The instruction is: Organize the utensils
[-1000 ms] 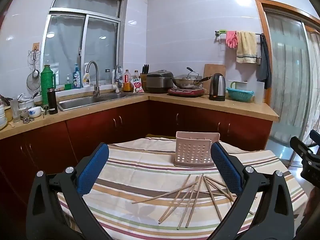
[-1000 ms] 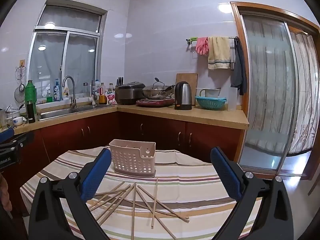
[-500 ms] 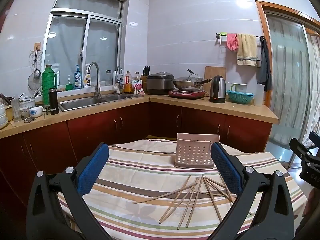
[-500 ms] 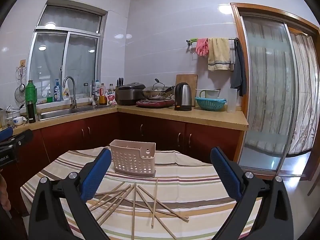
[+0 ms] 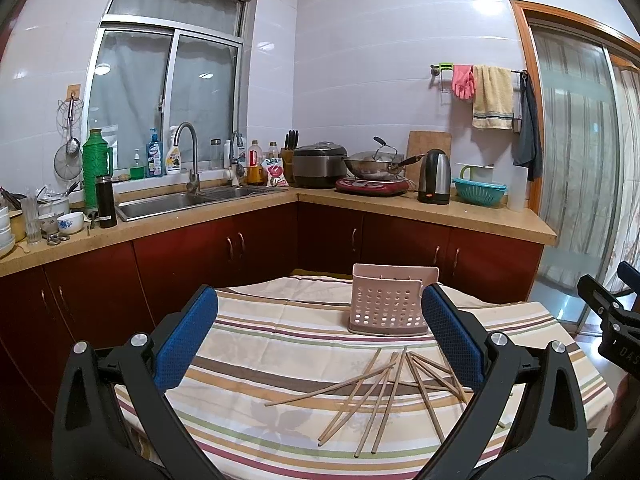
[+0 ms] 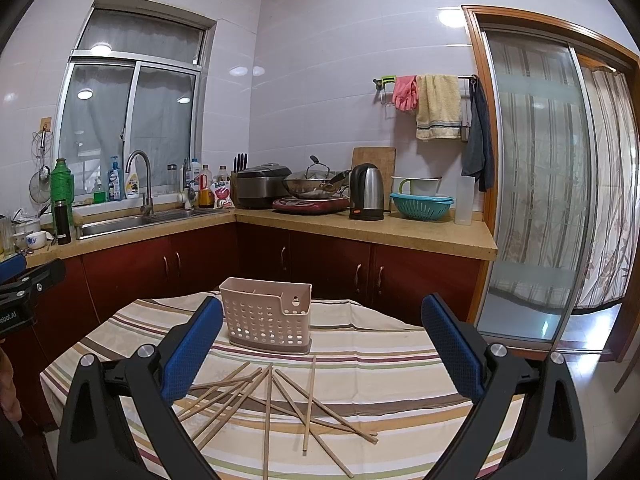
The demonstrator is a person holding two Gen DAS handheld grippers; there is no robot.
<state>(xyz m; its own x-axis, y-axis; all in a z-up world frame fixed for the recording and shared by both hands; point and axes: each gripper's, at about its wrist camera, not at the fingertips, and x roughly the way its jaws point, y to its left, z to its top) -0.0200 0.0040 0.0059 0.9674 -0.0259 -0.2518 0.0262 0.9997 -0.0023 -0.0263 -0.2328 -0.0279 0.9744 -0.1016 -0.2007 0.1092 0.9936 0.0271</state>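
Kitchen counters with dark red cabinet doors are running along the far walls, carrying a steel sink [image 5: 168, 202] under the window, a rice cooker [image 5: 319, 159], a wok [image 5: 374, 166] on a red hotplate and a kettle [image 5: 434, 176]; towels and pink gloves are hanging from a rail on the far right wall. Nearer, a table under a striped tablecloth [image 5: 280, 332] is filling the lower part of both views.

A pinkish perforated utensil holder [image 5: 388, 304] is standing upright on the far half of the cloth. Wooden chopsticks [image 5: 380, 390] are lying loose on the cloth just near of the holder, fanned out and crossing one another, none of them inside the holder as far as the views are showing.

The left gripper [image 5: 320, 340] is hovering above the near left side of the table with its blue-padded jaws spread wide apart and nothing between them; the holder and the sticks are sitting toward its right finger. The right gripper [image 6: 320, 348] is hovering over the near right side, its jaws likewise gaping and holding nothing, with the holder just beside its left finger in the view and the chopsticks [image 6: 272, 400] lying between the fingers, below them. Each gripper is showing at the edge of the other's view.
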